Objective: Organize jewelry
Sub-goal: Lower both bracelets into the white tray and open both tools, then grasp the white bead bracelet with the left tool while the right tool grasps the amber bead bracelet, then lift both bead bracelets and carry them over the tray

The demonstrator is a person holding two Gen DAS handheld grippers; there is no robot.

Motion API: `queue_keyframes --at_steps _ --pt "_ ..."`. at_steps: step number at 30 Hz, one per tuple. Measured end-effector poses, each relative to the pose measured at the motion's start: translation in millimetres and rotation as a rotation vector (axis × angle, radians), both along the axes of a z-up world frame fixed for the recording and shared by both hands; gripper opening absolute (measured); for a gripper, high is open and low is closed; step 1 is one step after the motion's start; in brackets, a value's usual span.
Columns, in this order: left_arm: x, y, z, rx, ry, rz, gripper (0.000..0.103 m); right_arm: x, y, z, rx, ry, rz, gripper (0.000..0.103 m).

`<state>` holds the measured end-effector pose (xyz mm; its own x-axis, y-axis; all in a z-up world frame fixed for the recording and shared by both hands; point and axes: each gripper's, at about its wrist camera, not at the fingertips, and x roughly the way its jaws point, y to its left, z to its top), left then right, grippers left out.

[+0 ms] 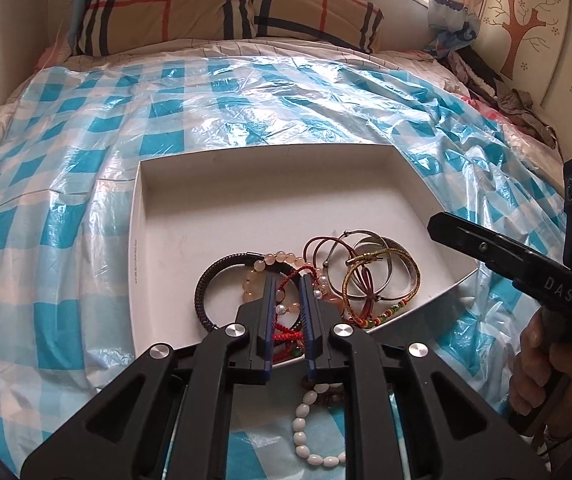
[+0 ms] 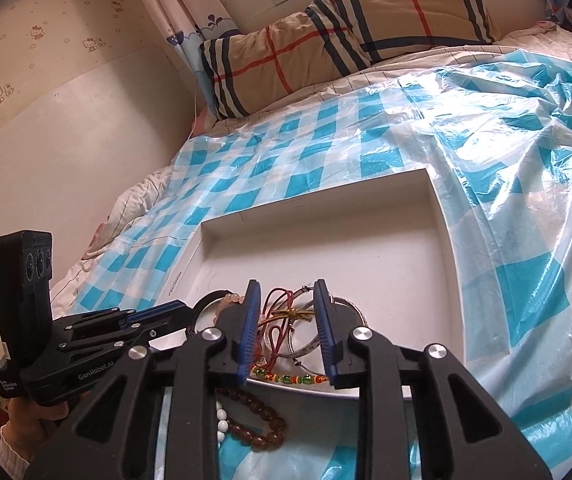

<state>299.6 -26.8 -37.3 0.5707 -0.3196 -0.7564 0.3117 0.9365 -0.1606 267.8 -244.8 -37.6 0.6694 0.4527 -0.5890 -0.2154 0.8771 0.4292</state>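
**Bracelets gathered in the tray, two strands yet to join them**

On a bed spread with a blue-checked plastic sheet, we hold both grippers over the near end of a shallow white tray. Our left gripper hangs above the pile with its blue pads a little apart and a red cord bracelet crossing the gap; from this angle we cannot tell whether the pads touch it or merely frame it. Our right gripper stands clearly apart, gripping nothing, poised over the gold bangle and the silver bangles.

The jewelry sits bunched in the tray's near half: a black braided bracelet, a peach bead bracelet, cords and bangles overlapping one another. The far half of the tray is bare. A white bead strand and a brown bead bracelet lie on the sheet, just outside the near rim.

We judge the step in hand to be sorting the heap, either spreading pieces across the tray or collecting the two strays. The next move likely calls for closing on a single strand and lifting it clear, since the cords are tangled and could drag neighbours along.
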Motion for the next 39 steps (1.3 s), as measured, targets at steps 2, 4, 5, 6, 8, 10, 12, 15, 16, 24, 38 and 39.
queue_keyframes --at_steps 2,4,5,6,8,10,12,15,16,24,38,39 --pt "-6.5 3.9 2.1 0.004 -0.003 0.005 0.015 -6.2 -0.1 3.0 -0.005 -0.001 0.007 0.028" --pt "-14.6 6.8 4.0 0.012 -0.006 0.009 0.021 -14.2 0.3 5.6 -0.01 -0.001 0.017 0.028" --pt "-19.0 8.5 4.7 0.016 -0.008 0.011 0.023 -18.9 1.1 6.2 -0.012 0.001 0.024 0.028" --pt "-23.6 9.8 5.0 0.019 -0.008 0.01 0.026 -23.3 2.8 6.3 -0.017 0.006 0.035 0.028" --pt "-33.5 12.3 3.2 0.028 0.0 0.004 0.031 -33.0 8.4 3.5 -0.037 0.023 0.063 0.028" --pt "-42.0 12.4 -2.1 0.04 0.015 -0.007 0.035 -40.6 16.5 -2.3 -0.07 0.048 0.095 0.028" --pt "-47.8 9.3 -10.7 0.058 0.036 -0.026 0.036 -45.5 24.2 -10.6 -0.1 0.077 0.124 0.028" --pt "-51.3 3.6 -25.6 0.096 0.061 -0.041 0.038 -45.5 31.4 -24.0 -0.132 0.124 0.146 0.028" --pt "-51.7 2.2 -29.2 0.101 0.067 -0.046 0.038 -43.9 33.4 -26.9 -0.139 0.134 0.15 0.028" --pt "-49.8 -6.3 -47.5 0.147 0.076 -0.075 0.046 -22.1 68.1 -52.9 -0.314 0.209 0.226 0.028" --pt "-73.4 6.6 -25.2 0.011 0.121 -0.095 0.007 -71.6 22.3 -24.2 -0.085 0.19 0.164 0.012" --pt "-77.1 8.6 -19.6 -0.004 0.115 -0.09 0.007 -77.5 16.7 -19.4 -0.031 0.178 0.157 0.012"
